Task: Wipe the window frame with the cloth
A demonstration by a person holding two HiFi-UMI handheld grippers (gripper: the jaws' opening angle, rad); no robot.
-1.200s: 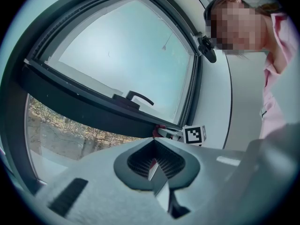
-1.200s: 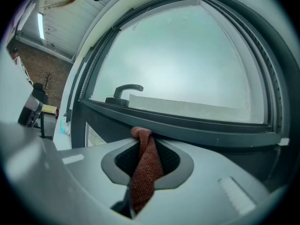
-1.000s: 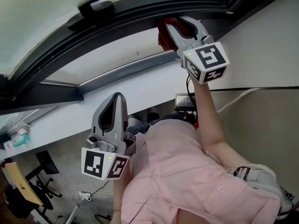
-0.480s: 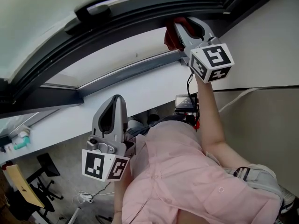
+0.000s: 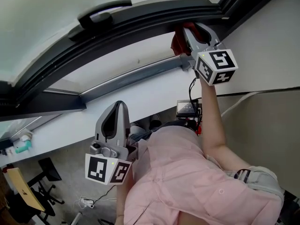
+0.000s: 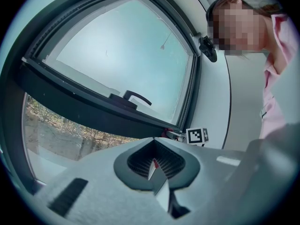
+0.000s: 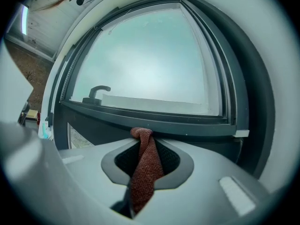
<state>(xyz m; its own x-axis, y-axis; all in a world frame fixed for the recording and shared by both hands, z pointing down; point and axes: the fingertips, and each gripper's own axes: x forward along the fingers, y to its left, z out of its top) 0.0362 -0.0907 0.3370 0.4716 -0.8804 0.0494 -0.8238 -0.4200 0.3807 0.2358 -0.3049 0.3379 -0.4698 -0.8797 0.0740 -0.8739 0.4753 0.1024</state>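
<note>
Right gripper [image 5: 191, 30] fingers clamp the red cloth [image 7: 144, 168], its tip against the dark window frame [image 5: 140, 18] near the right corner. Left gripper [image 5: 117, 108] fingers closed, nothing between them, well below the frame.

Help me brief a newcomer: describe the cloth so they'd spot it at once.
Follow the dark window frame across the top of the head view to the raised right gripper. The cloth is the knitted strip pinched in its jaws, tip against the frame: the only rust-red thing there.
</note>
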